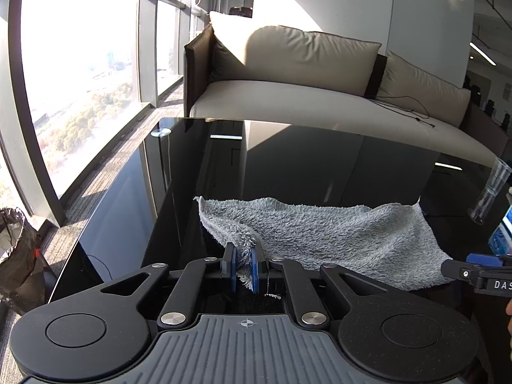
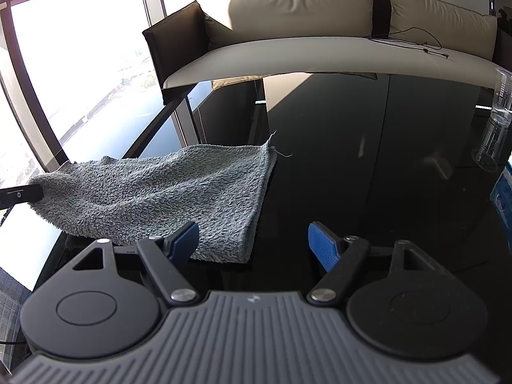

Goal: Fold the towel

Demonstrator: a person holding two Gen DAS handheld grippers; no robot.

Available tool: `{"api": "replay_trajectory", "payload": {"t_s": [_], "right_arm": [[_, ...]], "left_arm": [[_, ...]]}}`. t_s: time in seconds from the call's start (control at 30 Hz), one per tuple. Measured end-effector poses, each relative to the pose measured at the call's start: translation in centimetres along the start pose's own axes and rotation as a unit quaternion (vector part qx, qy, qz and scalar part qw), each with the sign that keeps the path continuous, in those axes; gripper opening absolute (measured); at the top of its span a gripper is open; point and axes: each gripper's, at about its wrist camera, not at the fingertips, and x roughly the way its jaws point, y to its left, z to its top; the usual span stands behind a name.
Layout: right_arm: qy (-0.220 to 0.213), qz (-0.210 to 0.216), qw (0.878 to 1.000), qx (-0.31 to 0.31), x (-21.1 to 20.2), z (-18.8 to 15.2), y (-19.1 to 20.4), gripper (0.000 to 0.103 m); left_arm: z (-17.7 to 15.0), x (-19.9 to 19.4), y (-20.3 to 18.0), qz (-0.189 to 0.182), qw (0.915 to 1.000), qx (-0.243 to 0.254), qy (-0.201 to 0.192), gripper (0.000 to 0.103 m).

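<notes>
Right now the left tool (image 1: 244,264) is pressed together, pinching the near left corner of the towel (image 1: 336,236) and holding it up a little off the table (image 1: 304,160). The right tool (image 2: 254,243) is spread wide with nothing in it, by the near right corner. The towel is gray, fluffy, soft and light, so it will sag; corners look best to grab. A clear cup (image 2: 494,134) stands far right, well apart. A sofa (image 1: 288,96) sits behind the table.

Left gripper (image 1: 244,267) jaws clamped, right gripper (image 2: 254,243) jaws apart.
</notes>
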Motion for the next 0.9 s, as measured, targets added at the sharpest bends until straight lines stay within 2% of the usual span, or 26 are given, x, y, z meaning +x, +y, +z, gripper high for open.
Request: {"api": "replay_trajectory", "payload": {"t_s": [0.9], "right_arm": [[0.007,0.007,1.000,0.020,0.2,0.2,-0.9,0.078]], "left_arm": [[2.9,0.6,-5.5,-0.052,0.9978,0.029,-0.030,0.008]]}}
